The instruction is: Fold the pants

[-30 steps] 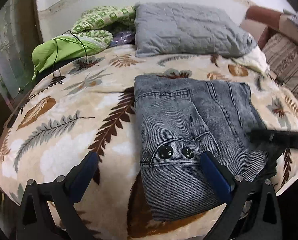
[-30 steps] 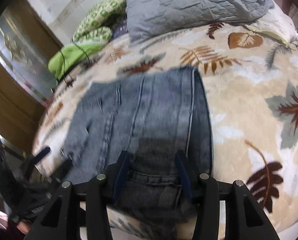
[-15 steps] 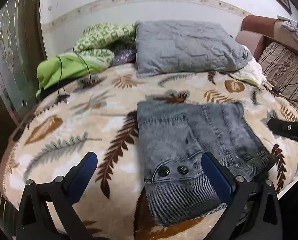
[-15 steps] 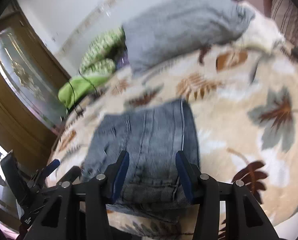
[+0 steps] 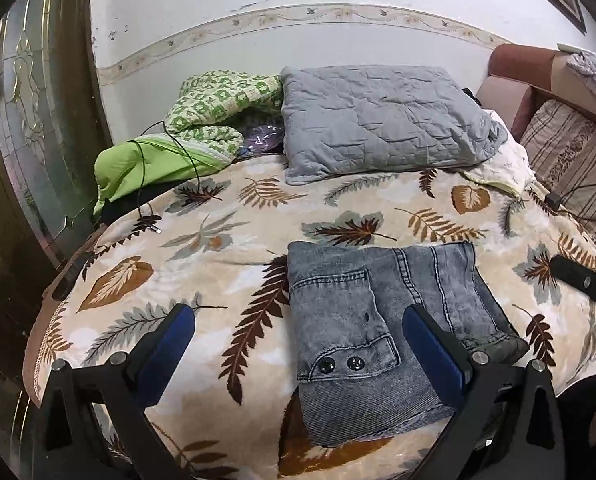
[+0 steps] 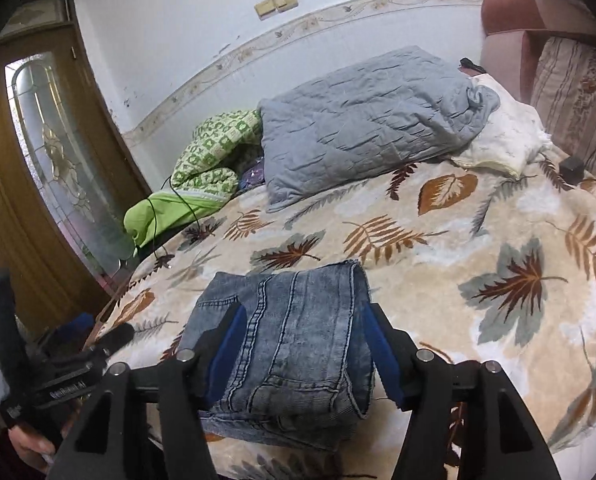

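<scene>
We are letting go of the folded pants (image 5: 382, 332) and backing both tools away, and in our judgement the thing to get right here is to draw straight back and upward so that no finger drags an edge and pulls the stack open. The right gripper (image 6: 304, 354) has just been opening its jaws; the blue pads are framing the bundle in its own view, but they are standing clear of the denim and holding nothing. The left gripper (image 5: 298, 354) is spread wide above the bedspread (image 5: 217, 264), also empty, one pad over the leaf print and the other over the right half of the jeans. The pants are lying near the front edge of the bed, well apart from the grey pillow (image 5: 378, 120) and the green bedding (image 5: 157, 160) at the head. They are looking like a compact, roughly square package of washed grey-blue denim: several layers thick at the near edge, a pocket flap with two dark buttons (image 5: 340, 365) facing up, seams running front to back, the far edge fairly straight. The fold is reading as complete to us, with only the withdrawal left.
</scene>
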Action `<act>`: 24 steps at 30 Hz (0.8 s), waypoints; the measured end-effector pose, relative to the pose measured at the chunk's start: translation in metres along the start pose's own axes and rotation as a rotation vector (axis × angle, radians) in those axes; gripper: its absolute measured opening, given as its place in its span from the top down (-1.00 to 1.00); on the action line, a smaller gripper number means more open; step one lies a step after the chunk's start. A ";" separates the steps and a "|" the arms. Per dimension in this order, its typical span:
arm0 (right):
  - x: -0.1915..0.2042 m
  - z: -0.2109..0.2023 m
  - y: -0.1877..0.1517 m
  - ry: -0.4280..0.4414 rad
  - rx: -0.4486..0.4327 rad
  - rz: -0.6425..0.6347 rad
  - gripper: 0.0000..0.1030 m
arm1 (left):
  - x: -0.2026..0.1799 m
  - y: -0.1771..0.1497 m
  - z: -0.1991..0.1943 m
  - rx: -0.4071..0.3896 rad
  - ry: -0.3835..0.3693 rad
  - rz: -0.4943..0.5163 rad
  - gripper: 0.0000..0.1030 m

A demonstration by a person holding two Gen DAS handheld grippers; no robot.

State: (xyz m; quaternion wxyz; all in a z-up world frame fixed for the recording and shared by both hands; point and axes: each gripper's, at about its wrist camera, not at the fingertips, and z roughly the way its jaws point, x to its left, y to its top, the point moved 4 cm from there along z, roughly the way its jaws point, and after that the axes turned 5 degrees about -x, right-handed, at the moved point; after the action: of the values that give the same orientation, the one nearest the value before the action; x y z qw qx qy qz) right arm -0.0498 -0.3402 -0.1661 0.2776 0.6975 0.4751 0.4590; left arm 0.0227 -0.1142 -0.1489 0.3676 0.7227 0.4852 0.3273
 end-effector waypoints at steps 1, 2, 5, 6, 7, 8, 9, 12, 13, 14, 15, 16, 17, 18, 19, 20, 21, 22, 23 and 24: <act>0.001 0.002 -0.002 0.001 0.009 -0.008 -0.25 | 0.001 0.001 0.000 0.000 0.002 -0.002 -1.00; 0.001 0.005 -0.003 0.001 0.015 -0.011 -0.25 | 0.001 0.001 -0.001 -0.001 0.004 -0.004 -1.00; 0.002 0.012 -0.008 -0.005 0.036 -0.014 -0.25 | 0.003 0.003 0.000 0.001 0.011 -0.015 -1.00; 0.002 0.013 -0.009 -0.005 0.041 -0.016 -0.25 | 0.003 0.003 0.001 0.005 0.010 -0.017 -1.00; 0.003 0.014 -0.010 -0.007 0.043 -0.021 -0.25 | 0.004 0.002 0.002 0.010 0.012 -0.018 -1.00; 0.004 0.015 -0.010 -0.011 0.043 -0.026 -0.25 | 0.005 0.002 0.004 0.014 0.015 -0.019 -1.00; 0.005 0.015 -0.011 -0.016 0.040 -0.036 -0.25 | 0.006 0.002 0.004 0.016 0.016 -0.020 -1.00; 0.007 0.016 -0.012 -0.019 0.037 -0.049 -0.25 | 0.009 0.001 0.006 0.017 0.023 -0.022 -1.00; 0.008 0.016 -0.011 -0.022 0.031 -0.053 -0.25 | 0.010 0.001 0.007 0.018 0.024 -0.024 -1.00; 0.008 0.016 -0.011 -0.024 0.029 -0.054 -0.25 | 0.011 0.001 0.007 0.020 0.024 -0.026 -1.00; 0.008 0.017 -0.011 -0.028 0.025 -0.053 -0.25 | 0.012 0.000 0.008 0.023 0.025 -0.027 -1.00; 0.007 0.017 -0.011 -0.029 0.023 -0.051 -0.25 | 0.013 0.000 0.009 0.026 0.027 -0.028 -1.00; 0.007 0.017 -0.011 -0.032 0.022 -0.046 -0.25 | 0.014 -0.001 0.010 0.028 0.029 -0.028 -1.00; 0.006 0.018 -0.010 -0.034 0.022 -0.041 -0.25 | 0.014 -0.001 0.011 0.030 0.030 -0.028 -1.00; 0.005 0.018 -0.010 -0.036 0.022 -0.036 -0.25 | 0.015 -0.002 0.012 0.032 0.031 -0.029 -1.00; 0.003 0.019 -0.010 -0.039 0.023 -0.030 -0.25 | 0.016 -0.003 0.013 0.034 0.032 -0.029 -1.00; 0.002 0.020 -0.010 -0.044 0.026 -0.025 -0.25 | 0.017 -0.003 0.014 0.037 0.033 -0.030 -1.00; 0.001 0.020 -0.010 -0.048 0.026 -0.022 -0.25 | 0.017 -0.004 0.015 0.040 0.034 -0.031 -1.00; 0.000 0.021 -0.010 -0.053 0.029 -0.019 -0.25 | 0.018 -0.005 0.016 0.042 0.035 -0.032 -1.00; -0.001 0.022 -0.010 -0.056 0.033 -0.014 -0.25 | 0.018 -0.005 0.017 0.045 0.035 -0.033 -1.00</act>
State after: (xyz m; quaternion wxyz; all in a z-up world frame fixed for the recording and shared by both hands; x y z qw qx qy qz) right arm -0.0342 -0.3359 -0.1842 0.2826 0.7113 0.4793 0.4295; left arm 0.0397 -0.0996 -0.1598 0.3480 0.7169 0.5105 0.3230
